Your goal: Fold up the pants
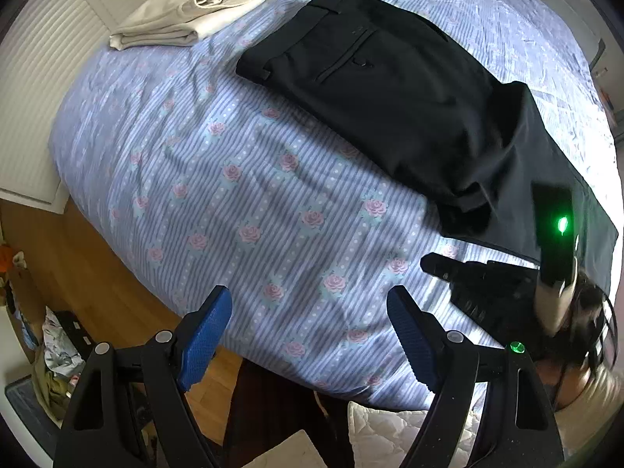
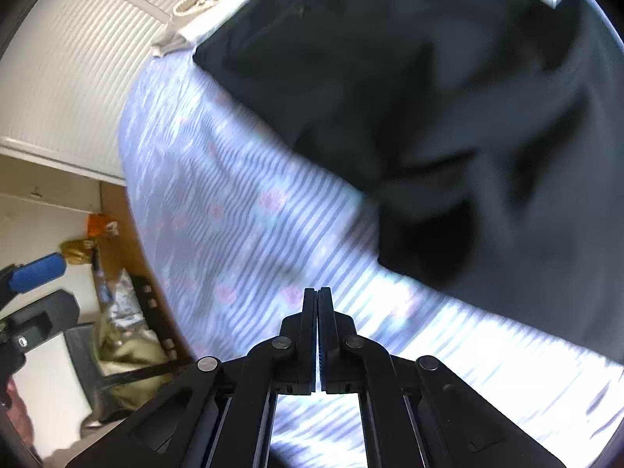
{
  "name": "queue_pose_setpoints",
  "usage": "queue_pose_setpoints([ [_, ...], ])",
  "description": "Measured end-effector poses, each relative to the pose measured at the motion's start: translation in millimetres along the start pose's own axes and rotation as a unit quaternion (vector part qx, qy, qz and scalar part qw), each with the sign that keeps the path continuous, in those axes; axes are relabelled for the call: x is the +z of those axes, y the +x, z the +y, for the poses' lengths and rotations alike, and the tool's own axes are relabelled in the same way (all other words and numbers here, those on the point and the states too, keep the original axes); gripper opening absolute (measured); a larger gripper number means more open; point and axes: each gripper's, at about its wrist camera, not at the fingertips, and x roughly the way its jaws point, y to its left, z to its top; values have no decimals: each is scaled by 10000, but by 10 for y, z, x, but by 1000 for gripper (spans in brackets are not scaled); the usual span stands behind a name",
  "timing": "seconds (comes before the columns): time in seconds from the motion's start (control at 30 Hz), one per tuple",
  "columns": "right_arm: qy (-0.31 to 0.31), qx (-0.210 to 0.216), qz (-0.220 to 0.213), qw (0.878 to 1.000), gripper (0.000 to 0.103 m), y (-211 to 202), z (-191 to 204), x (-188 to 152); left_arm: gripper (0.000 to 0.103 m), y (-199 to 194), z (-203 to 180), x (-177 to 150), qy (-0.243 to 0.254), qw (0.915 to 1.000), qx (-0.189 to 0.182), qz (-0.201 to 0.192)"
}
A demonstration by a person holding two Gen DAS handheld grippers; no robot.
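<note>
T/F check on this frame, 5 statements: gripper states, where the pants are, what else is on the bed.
1. The left hand-held gripper is open, with nothing between its fingers. True.
2. The right hand-held gripper is open wide. False: its fingers are shut together, and no cloth shows between them.
3. The black pants lie on the striped, rose-print bedspread. True.
4. The folded beige pants lie on top of the black pants. False: they lie apart, near the bed's far corner.
5. The black pants are already a small, neat stack. False: the leg end is bunched and spread out near the right hand-held gripper.
</note>
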Motion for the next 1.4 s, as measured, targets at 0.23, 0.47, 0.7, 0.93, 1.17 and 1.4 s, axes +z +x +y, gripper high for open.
queue_pose_setpoints([
  [0.23, 273, 7, -527, 9982, 42, -590, -38, -20, 82, -49, 72, 65, 1, 9997, -158, -212],
  [0.47, 1117, -306, -1228, 9857, 52, -1190, -130, 138, 82, -115, 354, 413, 101, 9960, -702, -542],
  [0.7, 1985, -698, -1640, 9638, 52, -1478, -83, 379, 82, -141, 620, 1265, 868, 9856, -1121, -924],
  [0.93, 2777, -1088, -1780, 9377, 52, -1420, 42, 808, 82, 38, 738, 2445, 1657, 9658, -1661, -1105],
  [1.17, 3352, -1199, -1733, 9183, 52, -1123, 174, 1353, 82, 456, 636, 3486, 2076, 9393, -2622, -762],
  [1.4, 3427, -1333, -1741, 9135, 52, -1043, 225, 1672, 80, 925, 266, 4059, 2524, 9240, -2830, -482],
])
